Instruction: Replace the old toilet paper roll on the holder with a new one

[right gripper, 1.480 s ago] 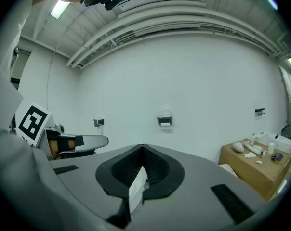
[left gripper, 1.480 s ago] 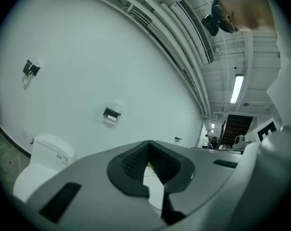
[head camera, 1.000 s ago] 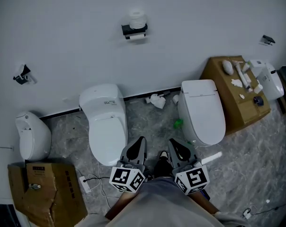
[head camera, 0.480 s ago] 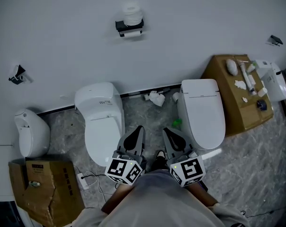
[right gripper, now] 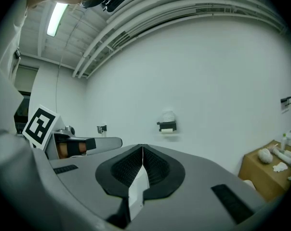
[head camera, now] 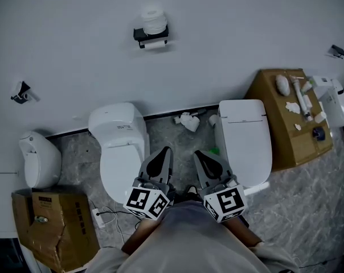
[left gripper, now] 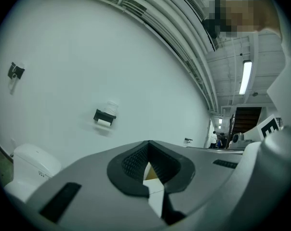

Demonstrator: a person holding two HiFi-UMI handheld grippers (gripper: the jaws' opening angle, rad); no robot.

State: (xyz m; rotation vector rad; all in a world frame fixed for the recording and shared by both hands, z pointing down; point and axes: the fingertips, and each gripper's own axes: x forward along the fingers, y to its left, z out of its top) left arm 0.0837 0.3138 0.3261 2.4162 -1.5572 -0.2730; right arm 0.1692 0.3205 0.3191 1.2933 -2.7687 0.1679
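A black toilet paper holder [head camera: 150,36] hangs on the white wall, far ahead of both grippers. A white roll [head camera: 153,19] stands on top of it and a thin white roll [head camera: 155,45] sits in it below. My left gripper [head camera: 163,152] and right gripper [head camera: 200,156] are side by side, held level and pointing at the wall, both shut and empty. The left gripper view shows the holder [left gripper: 104,117] up and left of the shut left gripper [left gripper: 149,142]. In the right gripper view the holder [right gripper: 167,126] is just above the shut right gripper [right gripper: 142,147].
Two white toilets [head camera: 122,147] [head camera: 246,135] stand on the marble floor below the grippers. A white fixture [head camera: 40,161] and a cardboard box [head camera: 52,226] are at the left. Another box [head camera: 286,124] with small items is at the right. Crumpled paper [head camera: 189,121] lies by the wall.
Both grippers have moved together towards the wall and now reach over the gap between the two toilets. They stayed shut throughout.
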